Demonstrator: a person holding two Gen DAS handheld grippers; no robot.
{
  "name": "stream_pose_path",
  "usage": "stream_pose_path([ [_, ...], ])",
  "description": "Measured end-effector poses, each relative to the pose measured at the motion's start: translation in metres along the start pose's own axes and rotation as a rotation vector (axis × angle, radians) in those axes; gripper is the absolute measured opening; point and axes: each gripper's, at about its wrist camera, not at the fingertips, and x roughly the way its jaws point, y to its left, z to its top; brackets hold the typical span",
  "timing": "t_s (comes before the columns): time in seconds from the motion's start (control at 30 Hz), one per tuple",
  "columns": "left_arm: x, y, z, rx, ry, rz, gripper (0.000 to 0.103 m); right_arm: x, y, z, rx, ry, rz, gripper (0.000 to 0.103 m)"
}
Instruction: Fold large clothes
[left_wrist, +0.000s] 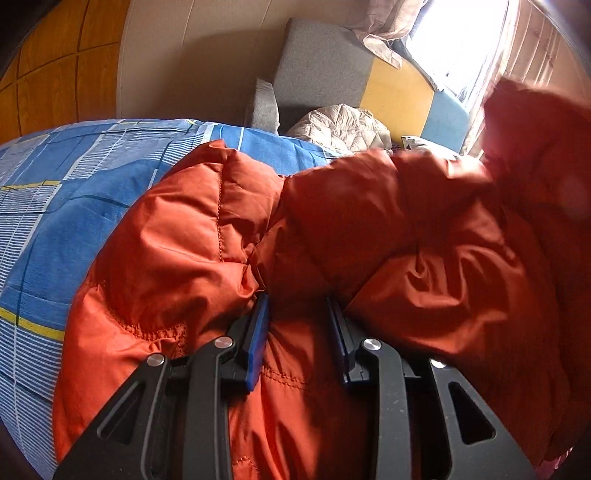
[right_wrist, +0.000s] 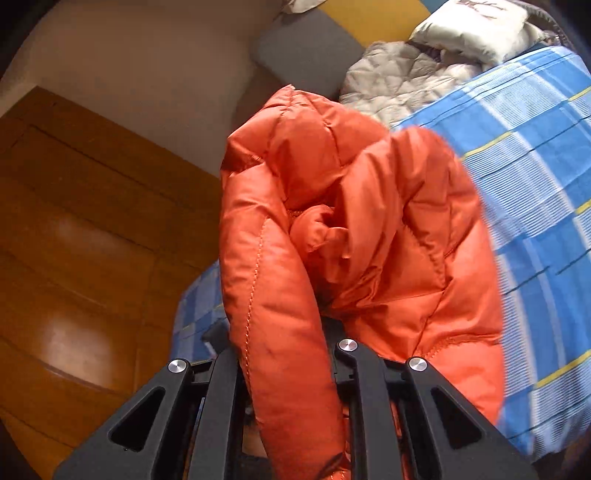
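Jacket (left_wrist: 332, 229) on bed (left_wrist: 74, 192) | left gripper (left_wrist: 297, 328) clamps a fold | right gripper (right_wrist: 325, 332) clamps a raised part | risk: slick padding slips free if pulled.

Window (left_wrist: 461, 44) glare blows out; fisheye edges dark (right view motion-blurred)

The right gripper (right_wrist: 291, 332) clamps a puffy orange quilted jacket (right_wrist: 351, 221) (bunched, lifted), blue checked bedsheet (right_wrist: 535, 184) toward three o'clock.
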Motion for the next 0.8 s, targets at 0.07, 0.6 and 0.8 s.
stream_pose_path([
  [0.07,0.0,0.001,0.001,-0.004,0.001,-0.008,0.029,0.011,0.009,-0.004,-0.003,0.01,0.014,0.013],
  [0.6,-0.007,0.018,0.002,-0.056,0.038,-0.117,0.025,0.103,0.009,-0.032,-0.075,0.093,-0.009,0.012],
  [0.8,-0.025,0.041,0.0,-0.13,0.05,-0.197,0.023,0.112,-0.002,-0.037,-0.081,0.102,0.001,0.012],
])
